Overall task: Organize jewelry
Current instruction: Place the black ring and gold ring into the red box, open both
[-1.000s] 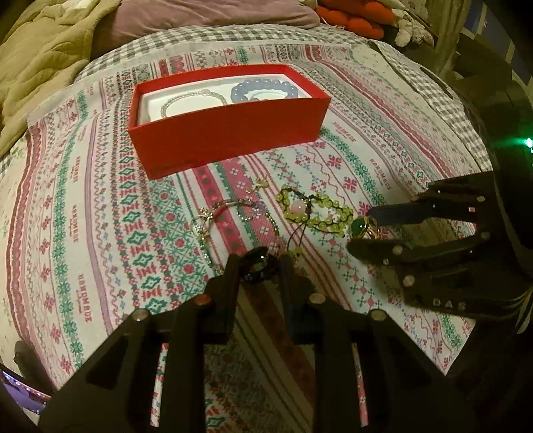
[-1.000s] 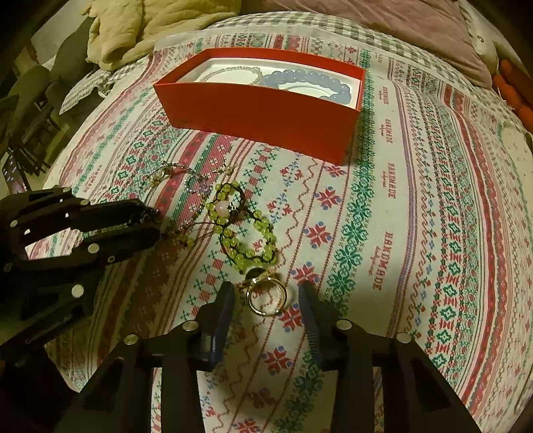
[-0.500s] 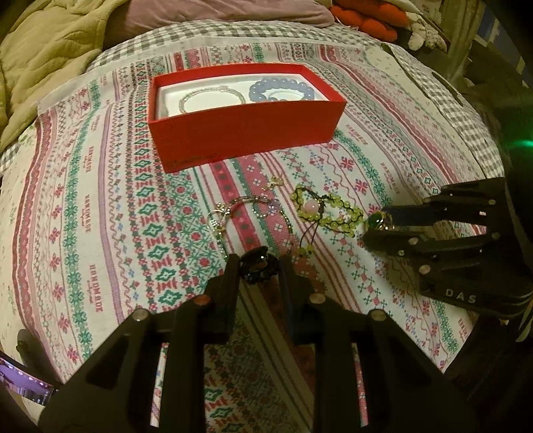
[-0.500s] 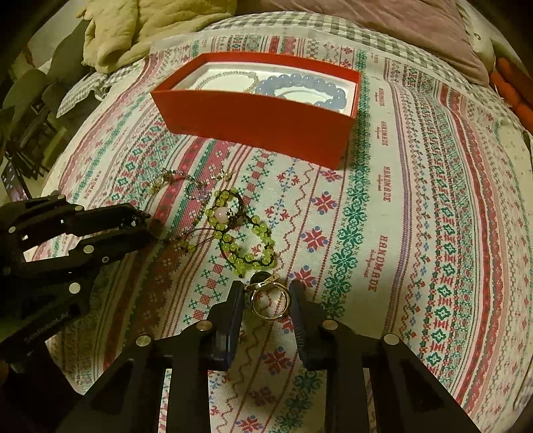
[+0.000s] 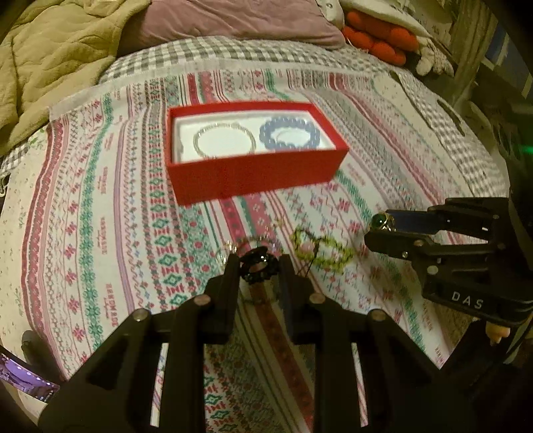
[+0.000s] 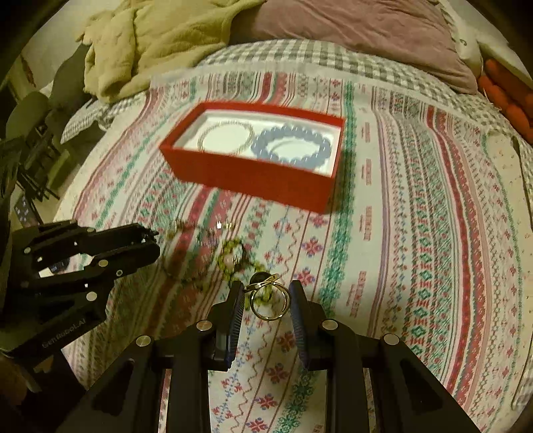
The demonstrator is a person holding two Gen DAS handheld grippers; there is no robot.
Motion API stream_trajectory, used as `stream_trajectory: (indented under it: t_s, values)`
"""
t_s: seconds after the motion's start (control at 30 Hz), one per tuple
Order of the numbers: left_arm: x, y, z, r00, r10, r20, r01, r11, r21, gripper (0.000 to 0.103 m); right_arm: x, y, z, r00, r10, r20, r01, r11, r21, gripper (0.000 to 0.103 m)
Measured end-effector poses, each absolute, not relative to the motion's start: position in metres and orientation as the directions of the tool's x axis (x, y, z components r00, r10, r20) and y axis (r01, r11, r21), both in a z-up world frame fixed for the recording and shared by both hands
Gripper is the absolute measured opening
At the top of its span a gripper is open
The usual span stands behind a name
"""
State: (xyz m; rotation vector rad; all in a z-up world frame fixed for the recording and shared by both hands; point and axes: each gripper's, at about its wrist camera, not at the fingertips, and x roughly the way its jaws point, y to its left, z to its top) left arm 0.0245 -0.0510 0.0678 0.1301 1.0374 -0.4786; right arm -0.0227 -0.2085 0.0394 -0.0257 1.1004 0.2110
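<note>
A red box sits on the patterned cloth and holds a clear bead bracelet and a blue bead bracelet. My left gripper is shut on a black bead bracelet, held above the cloth. My right gripper is shut on a gold ring with a green stone, also lifted; it shows at the right of the left wrist view. A yellow-green bead bracelet and a thin beaded chain lie on the cloth between the grippers.
The patterned cloth covers a bed. A green quilt and a mauve pillow lie behind the box. Orange plush items sit at the far right.
Both grippers have lifted and pulled back from the cloth. The right gripper closed on the ring and raised it. The left still holds the black bracelet.
</note>
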Motion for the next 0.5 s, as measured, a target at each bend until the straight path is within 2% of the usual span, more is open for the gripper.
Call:
stream_trajectory:
  t_s: [0.5]
  values:
    - [0.059,-0.048,0.086,0.461,-0.304,-0.834,0.389,0.914,-0.118,0.025,0.006,-0.213,0.063,0.484,0.186,-0.855,-0.143,0.981,0.132,0.028]
